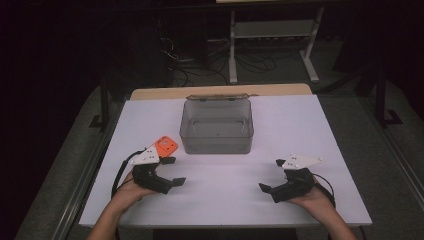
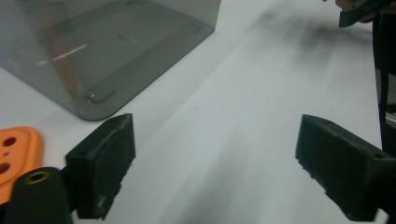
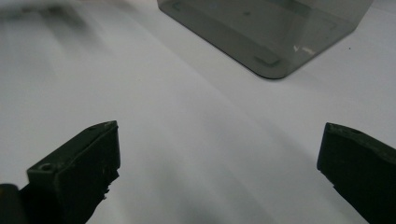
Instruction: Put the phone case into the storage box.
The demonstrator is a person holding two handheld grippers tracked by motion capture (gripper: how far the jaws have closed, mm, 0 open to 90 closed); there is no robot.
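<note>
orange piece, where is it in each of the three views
High view: the orange piece lies flat on the white table, just left of the clear box, beside the left tool.
Left gripper view: it sits at the far left edge, beside the left jaw, below the box's corner.
Right gripper view: not in this picture.
Shared landmark: the clear box, at top left and at top right in the gripper views.

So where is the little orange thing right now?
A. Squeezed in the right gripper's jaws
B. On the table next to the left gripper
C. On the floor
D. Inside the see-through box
B: the orange plastic piece lies flat on the white table, just outside the clear grey box and beside the left gripper, whose open jaws hold nothing.
</note>
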